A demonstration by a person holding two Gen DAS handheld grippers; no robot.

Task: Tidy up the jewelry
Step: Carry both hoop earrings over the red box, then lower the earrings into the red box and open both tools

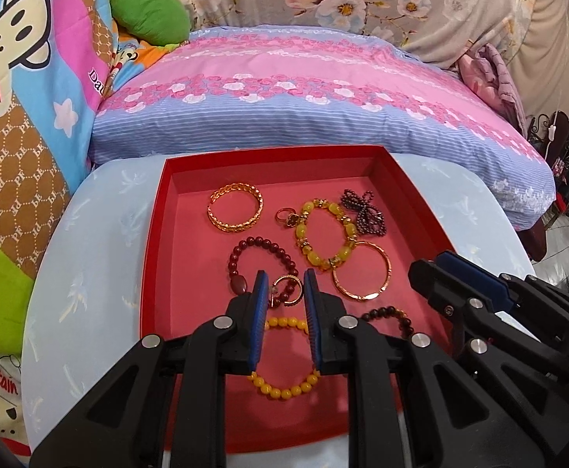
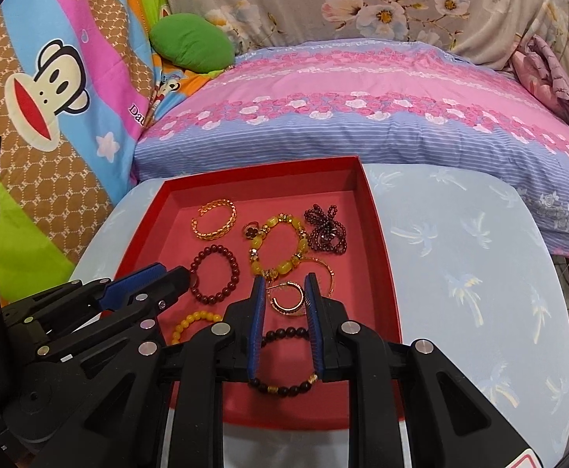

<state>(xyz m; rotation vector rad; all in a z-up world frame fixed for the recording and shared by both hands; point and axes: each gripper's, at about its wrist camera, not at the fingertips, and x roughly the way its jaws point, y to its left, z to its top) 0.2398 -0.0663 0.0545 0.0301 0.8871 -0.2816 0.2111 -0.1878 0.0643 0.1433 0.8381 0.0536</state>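
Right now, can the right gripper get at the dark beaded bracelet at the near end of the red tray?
Probably yes. The right gripper hangs over the dark beaded bracelet, which lies flat in the red tray with nothing on top. The gap between its fingers looks narrow and empty, so it would likely need widening first.

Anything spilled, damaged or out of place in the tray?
Nothing spilled or broken: all jewelry sits inside the red tray. Only oddity is overlap: the yellow-bead bracelet lies across the plain gold bangle, and a small ring touches it.

Red tray (image 1: 159, 210), beaded bracelets (image 1: 325, 234), gold bangles (image 1: 235, 206) scattered flat inside
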